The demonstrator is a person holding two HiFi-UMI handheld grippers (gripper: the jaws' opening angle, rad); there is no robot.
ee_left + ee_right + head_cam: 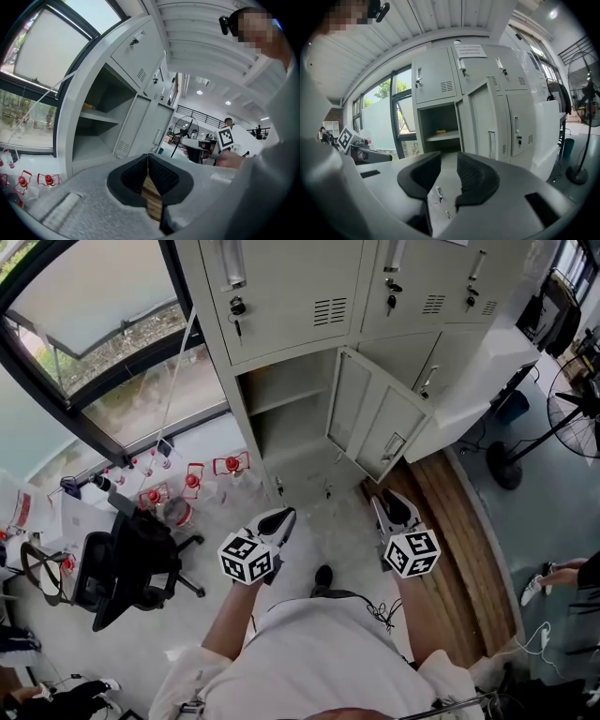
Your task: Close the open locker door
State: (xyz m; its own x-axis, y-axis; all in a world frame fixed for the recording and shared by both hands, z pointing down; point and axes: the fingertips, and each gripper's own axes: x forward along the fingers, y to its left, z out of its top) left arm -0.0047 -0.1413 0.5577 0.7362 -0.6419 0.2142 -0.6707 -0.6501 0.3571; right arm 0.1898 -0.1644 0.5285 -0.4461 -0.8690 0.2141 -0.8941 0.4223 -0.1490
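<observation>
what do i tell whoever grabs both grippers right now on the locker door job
Left gripper: shut, nothing in it, held short of the door and touching nothing.
Right gripper: jaws apart, empty, pointing at the open compartment; in the head view it is the one nearer the door.
Locker door: lower row, swung wide out into the room, hinged at the right side of that compartment.
Done: nothing on the door yet; neither gripper touches it.
Left: bring a gripper, probably the right one, to the door's free edge and swing it back until it sits flush.
</observation>
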